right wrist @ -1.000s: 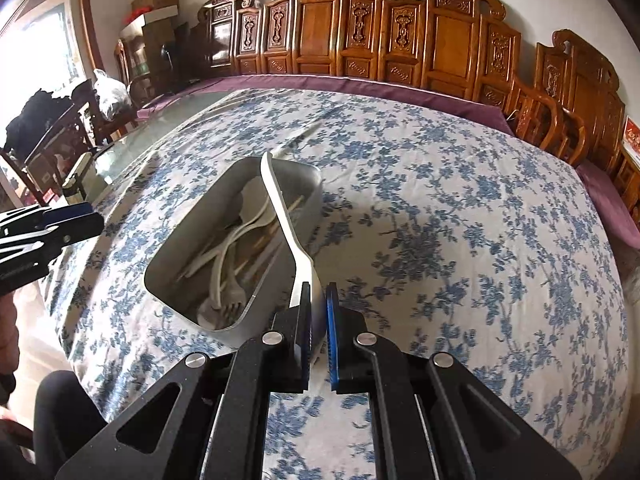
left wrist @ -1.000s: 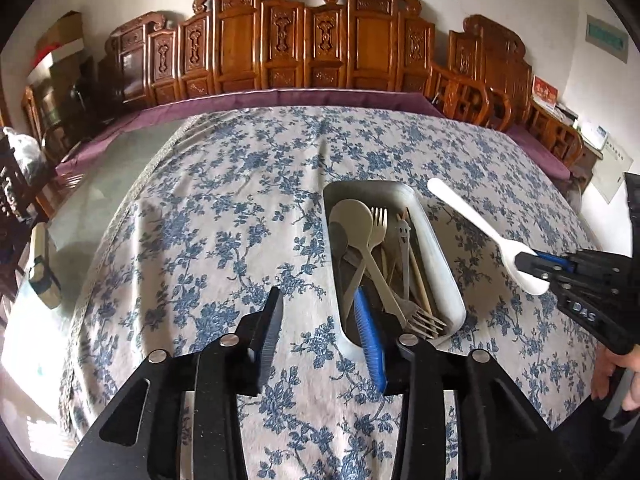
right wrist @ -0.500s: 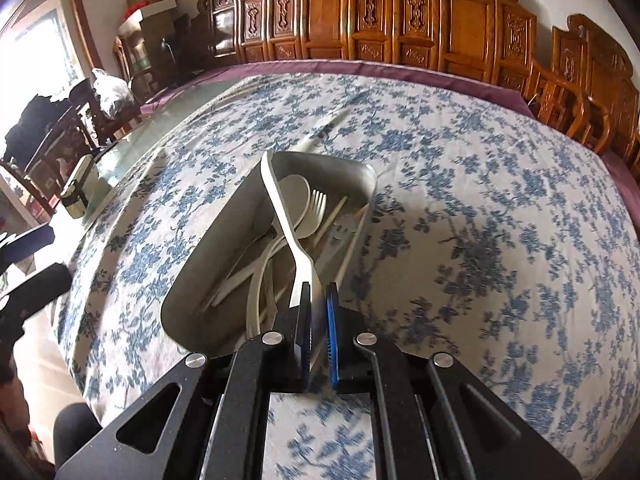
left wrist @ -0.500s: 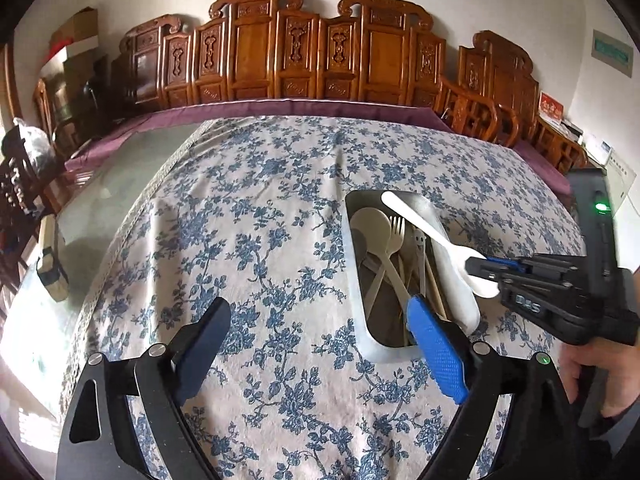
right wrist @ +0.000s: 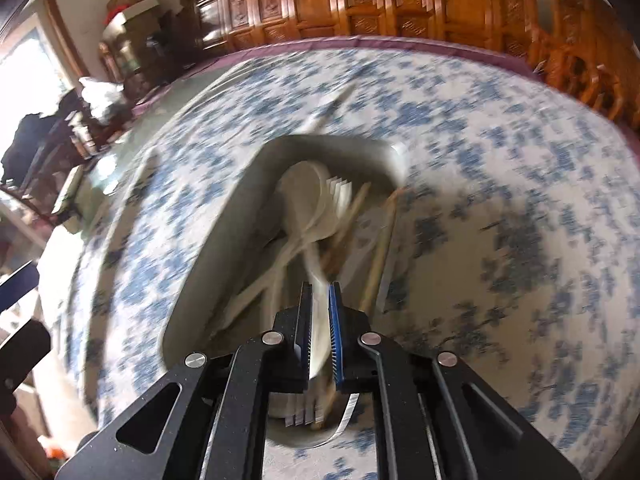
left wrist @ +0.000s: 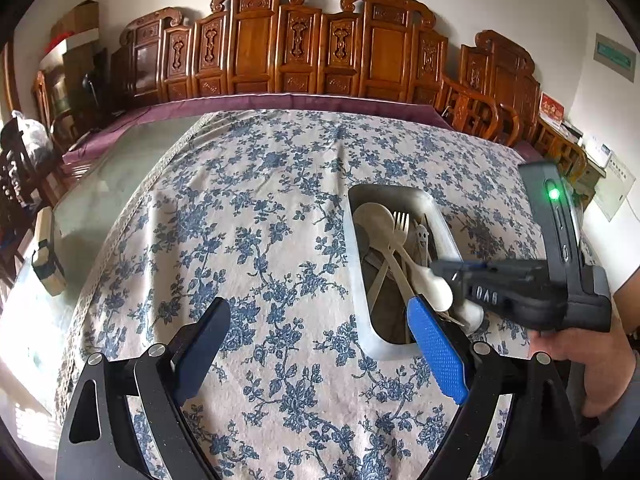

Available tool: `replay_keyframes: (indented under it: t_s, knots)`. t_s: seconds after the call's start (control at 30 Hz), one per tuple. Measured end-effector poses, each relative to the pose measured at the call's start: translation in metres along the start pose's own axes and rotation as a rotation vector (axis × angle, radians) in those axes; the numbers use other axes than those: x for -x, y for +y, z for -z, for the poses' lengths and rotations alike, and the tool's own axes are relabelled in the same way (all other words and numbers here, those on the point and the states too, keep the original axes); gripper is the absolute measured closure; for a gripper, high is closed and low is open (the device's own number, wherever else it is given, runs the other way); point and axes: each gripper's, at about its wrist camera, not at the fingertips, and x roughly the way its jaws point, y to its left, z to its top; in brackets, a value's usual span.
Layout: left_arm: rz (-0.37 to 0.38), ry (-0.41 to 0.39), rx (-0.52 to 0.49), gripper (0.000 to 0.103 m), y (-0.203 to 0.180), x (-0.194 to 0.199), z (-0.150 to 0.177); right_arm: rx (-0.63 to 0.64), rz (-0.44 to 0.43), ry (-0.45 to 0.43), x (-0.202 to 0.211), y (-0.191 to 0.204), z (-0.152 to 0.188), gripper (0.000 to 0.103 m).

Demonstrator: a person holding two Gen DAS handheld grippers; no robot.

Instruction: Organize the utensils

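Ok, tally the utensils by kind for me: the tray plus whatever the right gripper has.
White spoons: 2 (lying spoon; gripped spoon between the right gripper's opening jaws)
Forks: 2 (far fork; near fork)
Wooden chopsticks: 2
Smiley-faced metal piece: 1
Total: 7. The pile overlaps, so more may be hidden.

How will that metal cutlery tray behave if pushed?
The tray probably drags rather than glides, since it sits on a tablecloth that could bunch. Low and long, it seems unlikely to tip. Loose cutlery would likely shift.
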Motion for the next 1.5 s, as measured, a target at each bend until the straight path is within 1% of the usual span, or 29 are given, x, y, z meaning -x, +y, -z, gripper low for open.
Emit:
replay_keyframes:
  t_s: [0.03,0.07,0.13,0.27,0.33,0.47,0.5,0.57,0.6,0.67,0.7,0.77,0.8,0.87,0.93,1.03,1.13,1.2,1.3,1.5]
  knots:
    - [0.000,0.000,-0.001,0.017,0.000,0.000,0.000,0.015,-0.012,0.012,-0.001,0.003,0.002,0.092]
    - [0.001,0.000,-0.003,0.017,-0.001,0.000,0.001,0.046,0.008,0.001,0.001,0.007,0.004,0.092]
    - [0.000,-0.001,-0.008,0.017,-0.003,0.000,0.001,0.073,0.006,-0.005,0.004,0.010,0.008,0.092]
    - [0.001,-0.002,-0.016,0.017,-0.008,0.001,0.002,0.106,0.008,-0.042,0.018,0.014,0.014,0.092]
    - [0.000,-0.002,-0.026,0.017,-0.012,0.001,0.003,0.107,0.018,-0.078,0.030,0.013,0.016,0.092]
    - [-0.001,-0.005,-0.046,0.017,-0.020,0.002,0.004,0.078,0.026,-0.140,0.054,0.004,0.017,0.077]
    - [0.001,-0.008,-0.050,0.017,-0.024,0.004,0.005,0.076,0.027,-0.152,0.059,0.003,0.017,0.075]
    - [0.003,-0.012,-0.056,0.017,-0.028,0.005,0.005,0.074,0.036,-0.177,0.072,-0.002,0.019,0.067]
    - [0.006,-0.013,-0.062,0.017,-0.031,0.006,0.006,0.073,0.041,-0.187,0.076,-0.004,0.019,0.065]
    - [0.008,-0.015,-0.076,0.017,-0.038,0.008,0.006,0.069,0.048,-0.214,0.090,-0.011,0.022,0.055]
    - [0.008,-0.019,-0.083,0.016,-0.043,0.009,0.007,0.066,0.050,-0.223,0.095,-0.014,0.024,0.052]
    - [0.013,-0.023,-0.092,0.010,-0.049,0.012,0.007,0.060,0.066,-0.252,0.108,-0.022,0.029,0.041]
    - [0.013,-0.030,-0.096,0.009,-0.055,0.014,0.008,0.058,0.071,-0.262,0.113,-0.025,0.031,0.038]
    - [0.016,-0.029,-0.092,0.008,-0.064,0.016,0.008,0.047,0.095,-0.277,0.123,-0.031,0.036,0.021]
    - [0.034,-0.015,-0.091,0.008,-0.072,0.016,0.009,0.018,0.148,-0.282,0.134,-0.040,0.042,0.015]
    - [0.022,-0.011,-0.118,0.008,-0.090,0.017,0.013,0.001,0.184,-0.297,0.148,-0.050,0.053,0.008]
    - [0.021,-0.011,-0.128,0.008,-0.107,0.019,0.018,-0.002,0.214,-0.312,0.162,-0.059,0.066,0.005]
    - [0.031,-0.014,-0.111,0.008,-0.114,0.022,0.019,-0.008,0.223,-0.316,0.171,-0.065,0.075,0.003]
    - [0.047,-0.012,-0.090,0.008,-0.126,0.029,0.022,-0.015,0.240,-0.329,0.189,-0.072,0.089,0.003]
    - [0.036,-0.032,-0.109,0.008,-0.145,0.057,0.028,-0.009,0.266,-0.372,0.224,-0.077,0.117,0.003]
